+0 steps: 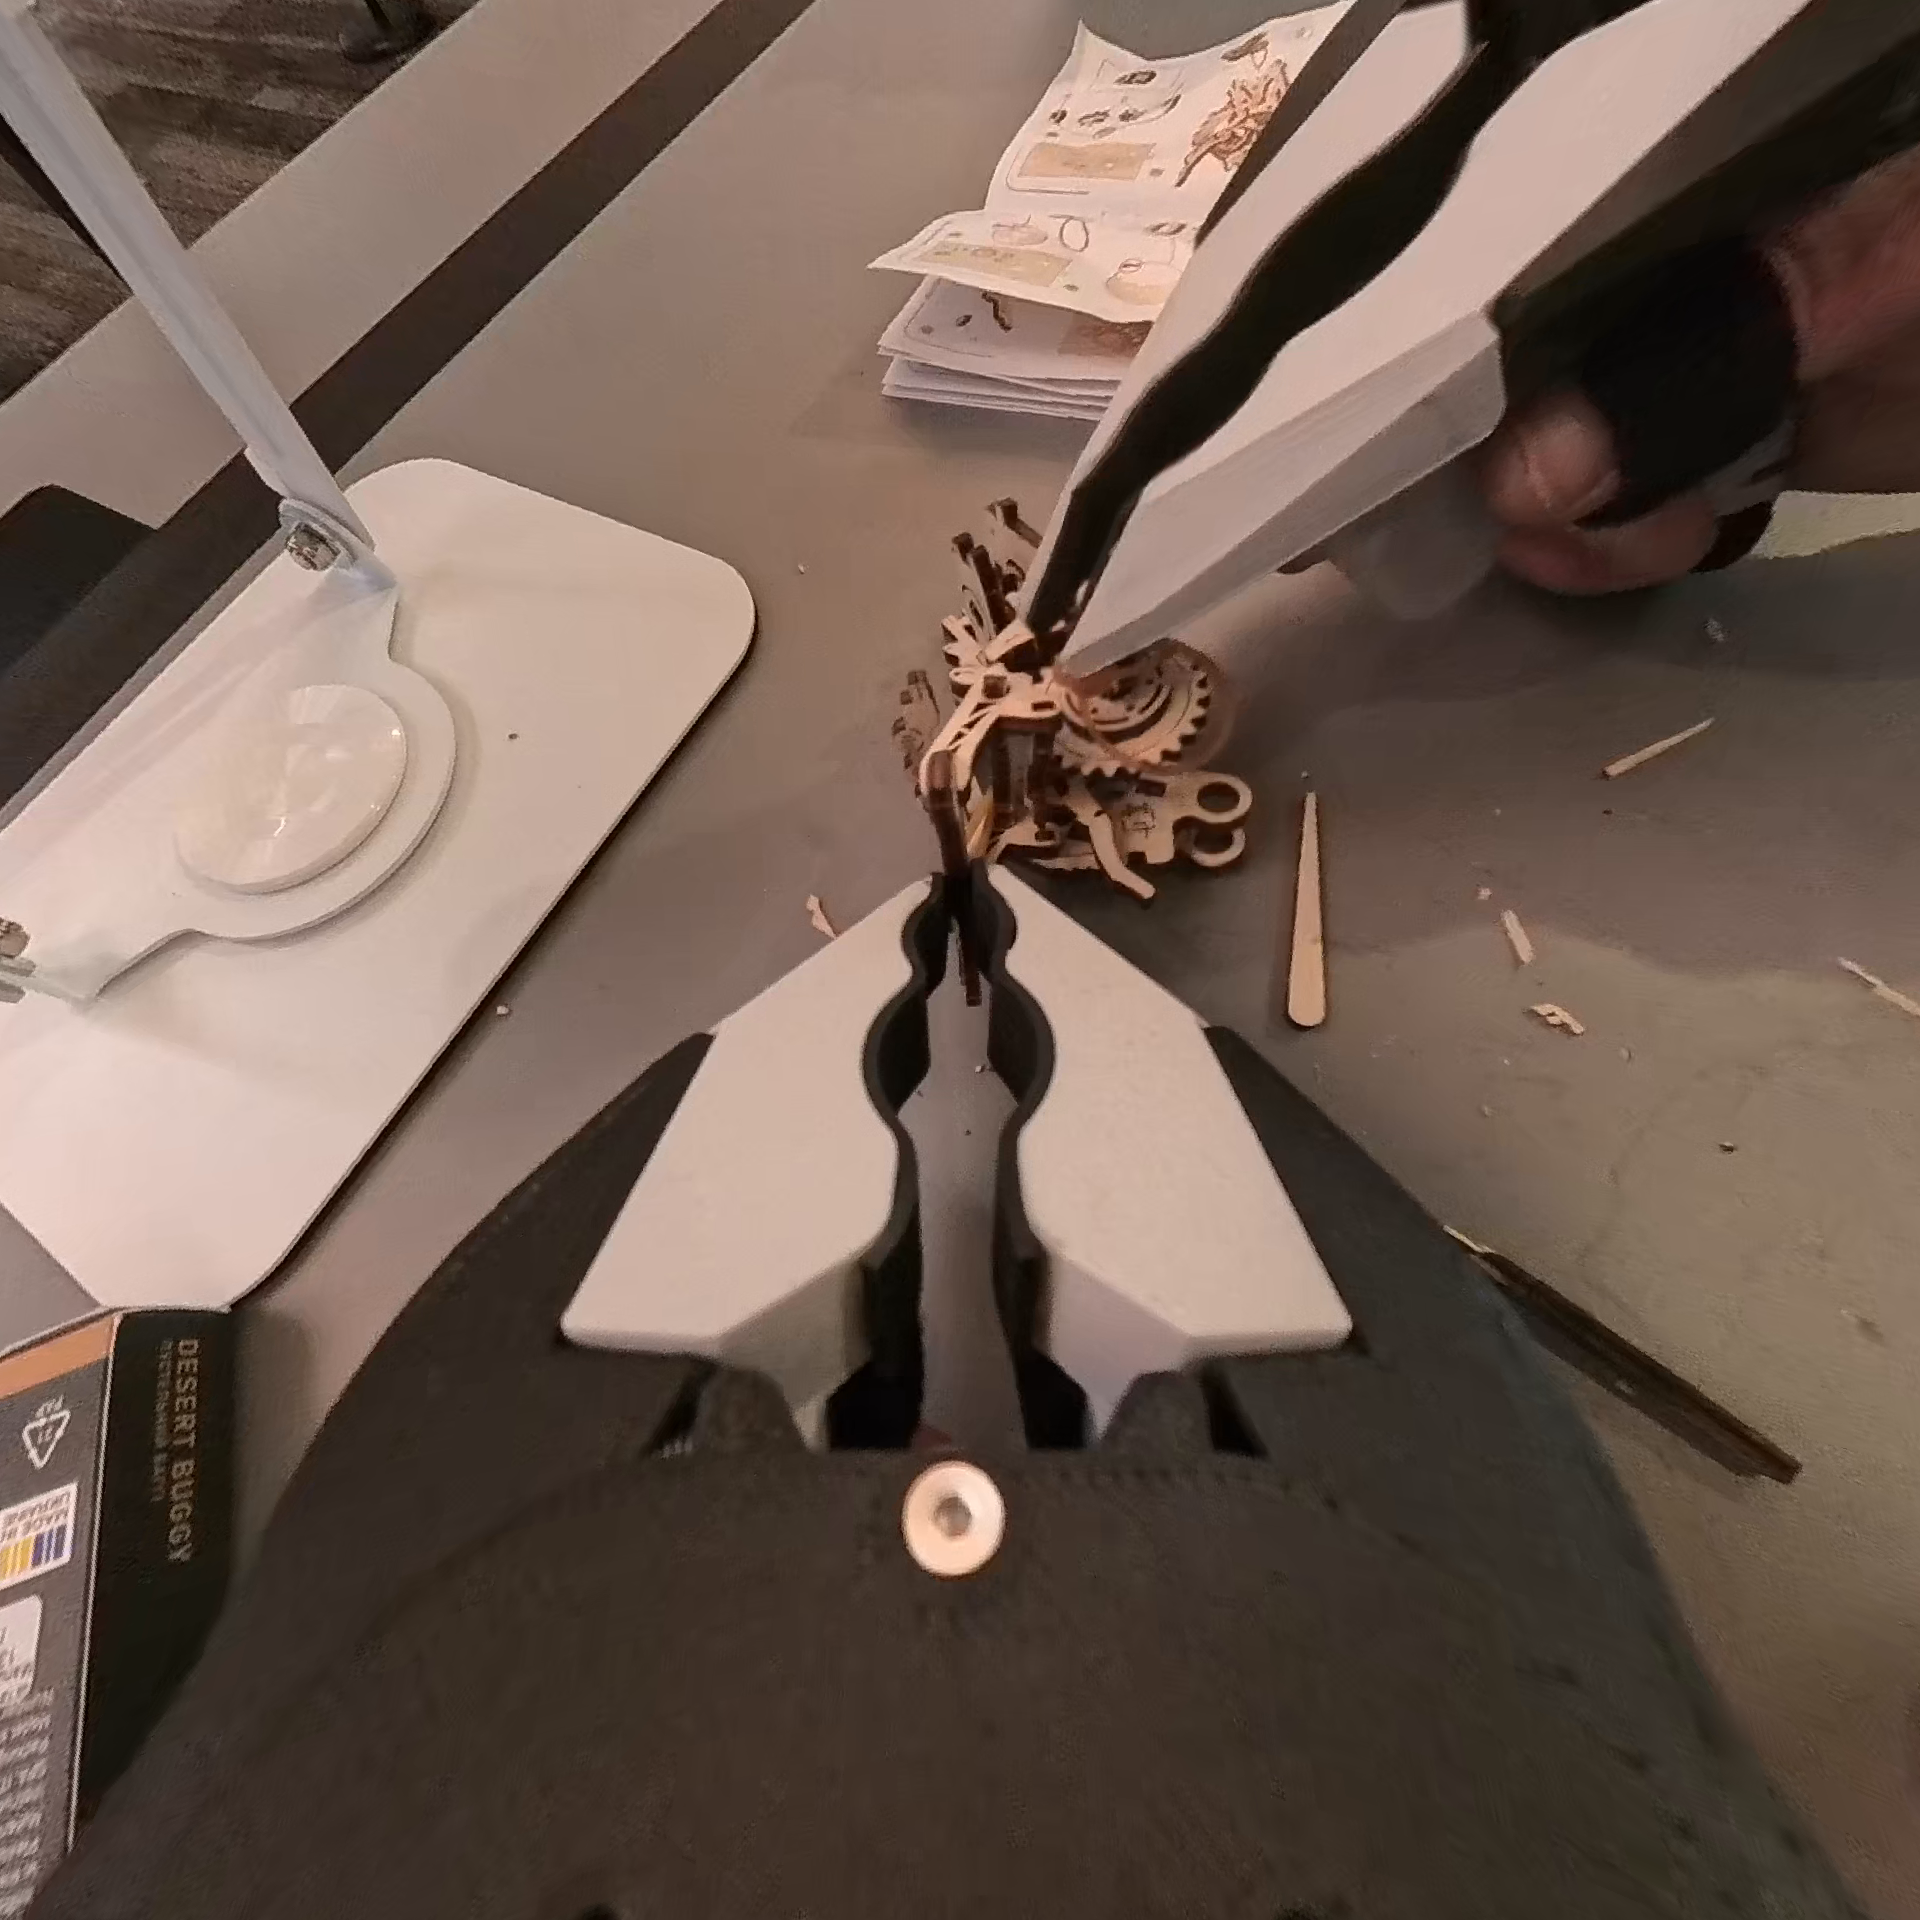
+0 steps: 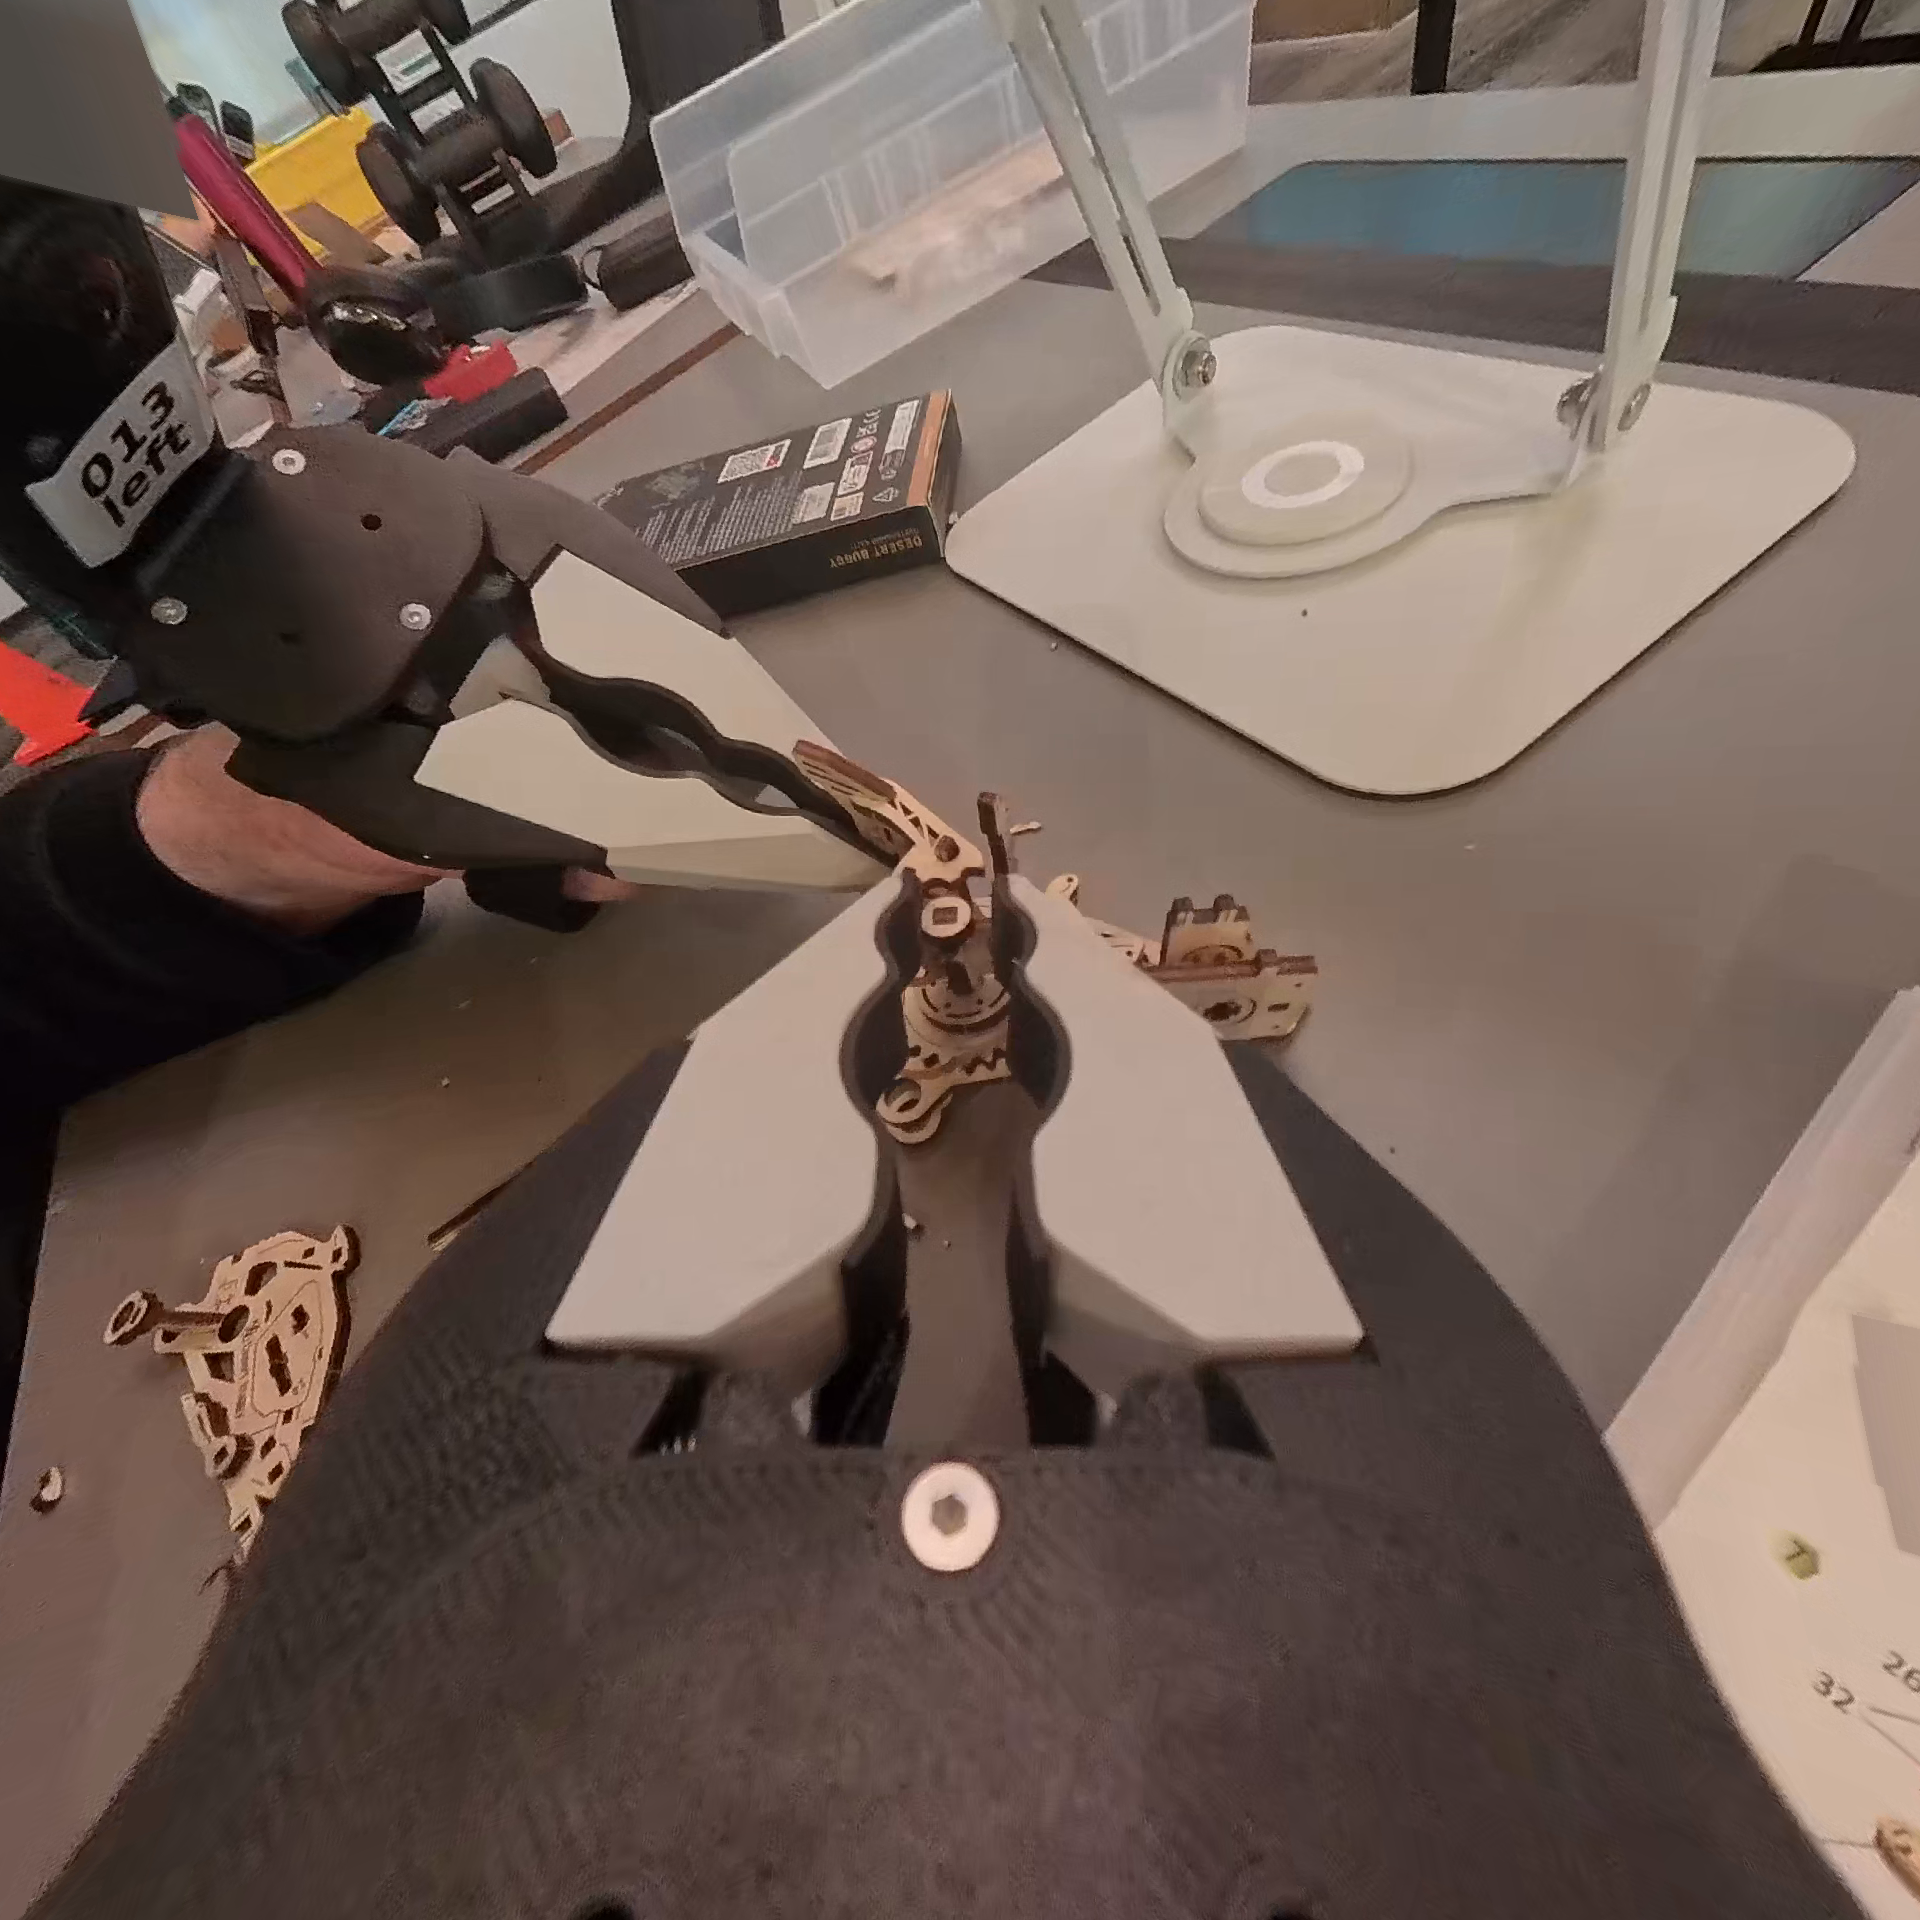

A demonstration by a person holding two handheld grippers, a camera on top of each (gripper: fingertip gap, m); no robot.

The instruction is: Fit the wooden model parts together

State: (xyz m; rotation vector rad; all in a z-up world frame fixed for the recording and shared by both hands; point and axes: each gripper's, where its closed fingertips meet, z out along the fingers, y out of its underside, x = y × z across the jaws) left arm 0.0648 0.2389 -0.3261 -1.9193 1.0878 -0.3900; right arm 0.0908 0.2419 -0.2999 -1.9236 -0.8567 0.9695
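My left gripper (image 1: pixel 958 896) is shut on a thin flat wooden arm piece (image 1: pixel 961 935), seen edge-on. In the right wrist view the left gripper (image 2: pixel 857 831) comes in from the left with that arm piece (image 2: pixel 883 805). The arm's far end meets the small wooden gear assembly (image 1: pixel 1122 717) on the grey table (image 1: pixel 675 468). My right gripper (image 2: pixel 954 896) is shut on the top of this assembly (image 2: pixel 945 997), its fingers either side of a round piece with a square hole (image 2: pixel 945 916). In the left wrist view the right gripper (image 1: pixel 1044 639) reaches down from the upper right.
A white stand base (image 1: pixel 312 831) (image 2: pixel 1403 582) lies beyond. A folded instruction leaflet (image 1: pixel 1039 260), a dark box (image 2: pixel 810 499), a clear bin (image 2: pixel 883 187), a wooden stick (image 1: pixel 1306 914), loose wooden parts (image 2: pixel 260 1351) (image 2: pixel 1226 966) and splinters lie about. About 4 cm separates my left fingertips from my right. The wooden stick (image 1: pixel 1306 914) is about 7 cm from both grippers' fingertips.
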